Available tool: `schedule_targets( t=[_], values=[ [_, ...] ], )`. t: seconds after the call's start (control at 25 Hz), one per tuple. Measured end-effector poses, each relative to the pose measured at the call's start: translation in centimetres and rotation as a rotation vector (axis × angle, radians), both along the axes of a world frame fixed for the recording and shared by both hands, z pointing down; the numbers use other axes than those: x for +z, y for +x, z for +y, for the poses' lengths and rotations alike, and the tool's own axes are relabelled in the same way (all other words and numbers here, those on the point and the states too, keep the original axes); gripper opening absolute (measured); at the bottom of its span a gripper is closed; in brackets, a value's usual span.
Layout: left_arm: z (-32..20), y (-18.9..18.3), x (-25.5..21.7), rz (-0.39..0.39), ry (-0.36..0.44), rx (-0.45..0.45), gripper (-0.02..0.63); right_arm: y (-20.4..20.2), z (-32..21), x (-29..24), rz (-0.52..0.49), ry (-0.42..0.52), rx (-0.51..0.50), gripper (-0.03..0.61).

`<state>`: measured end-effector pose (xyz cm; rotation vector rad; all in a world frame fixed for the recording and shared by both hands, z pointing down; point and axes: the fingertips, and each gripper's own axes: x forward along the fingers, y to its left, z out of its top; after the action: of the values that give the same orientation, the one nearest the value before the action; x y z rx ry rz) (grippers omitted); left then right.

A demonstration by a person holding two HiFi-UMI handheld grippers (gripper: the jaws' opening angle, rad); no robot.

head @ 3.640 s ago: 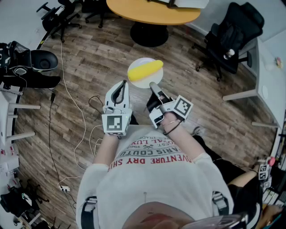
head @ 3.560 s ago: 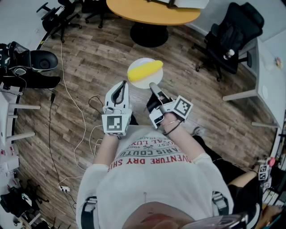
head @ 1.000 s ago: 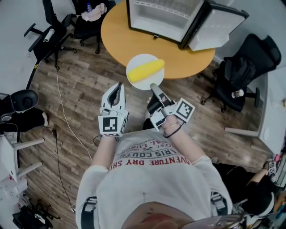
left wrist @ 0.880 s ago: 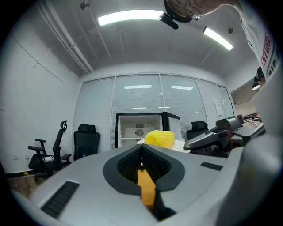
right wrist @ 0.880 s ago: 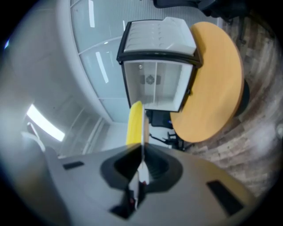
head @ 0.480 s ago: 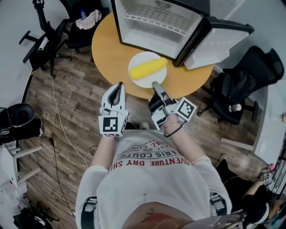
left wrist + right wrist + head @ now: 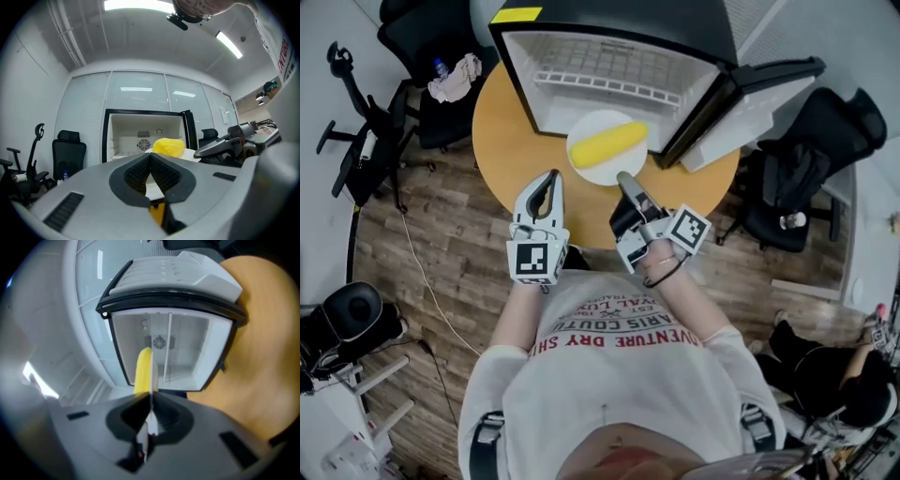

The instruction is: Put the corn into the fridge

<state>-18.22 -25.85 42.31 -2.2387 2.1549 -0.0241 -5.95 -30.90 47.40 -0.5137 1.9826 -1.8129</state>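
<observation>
A yellow corn cob (image 7: 607, 144) lies on a round white plate (image 7: 585, 170). My right gripper (image 7: 623, 177) is shut on the plate's near rim and holds it level over the round wooden table (image 7: 499, 141). The small fridge (image 7: 609, 66) stands on that table with its door (image 7: 755, 92) swung open to the right, and the plate hangs just in front of its opening. In the right gripper view the corn (image 7: 143, 370) and the plate's thin edge (image 7: 151, 380) line up with the fridge interior (image 7: 187, 348). My left gripper (image 7: 553, 175) is shut and empty, left of the plate.
Black office chairs stand at the left (image 7: 356, 141) and right (image 7: 797, 178) of the table. A cloth and a bottle lie on a chair (image 7: 450, 80) at the upper left. Another person (image 7: 825, 375) sits at the lower right. Grey equipment (image 7: 347, 328) sits on the wooden floor, lower left.
The view has moved from bare floor up to the table. The open fridge has come into view and closer. The plate with corn now hangs before its opening, both grippers unchanged.
</observation>
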Motion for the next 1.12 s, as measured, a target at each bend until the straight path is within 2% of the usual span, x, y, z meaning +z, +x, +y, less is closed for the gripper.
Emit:
schedule_targets(
  t=[0.24, 0.48, 0.72, 1.12],
  values=[
    [-6.4, -3.9, -0.8, -0.007, 0.012, 0.111, 0.029, -2.8, -5.1, -0.5, 0.005, -0.008, 0.129, 0.038],
    [-10.5, -6.5, -0.8, 0.013, 0.009, 0.188, 0.029, -5.1, -8.7, -0.8, 0.012, -0.006, 0.217, 0.038],
    [-12.6, -7.9, 0.1, 0.010, 0.004, 0.261, 0.029, -5.9, -11.3, 0.1, 0.029, -0.042, 0.306, 0.041],
    [-14.2, -9.3, 1.8, 0.033, -0.036, 0.306, 0.029, -6.3, -14.2, 2.3, 0.045, -0.104, 0.412, 0.043]
  ],
)
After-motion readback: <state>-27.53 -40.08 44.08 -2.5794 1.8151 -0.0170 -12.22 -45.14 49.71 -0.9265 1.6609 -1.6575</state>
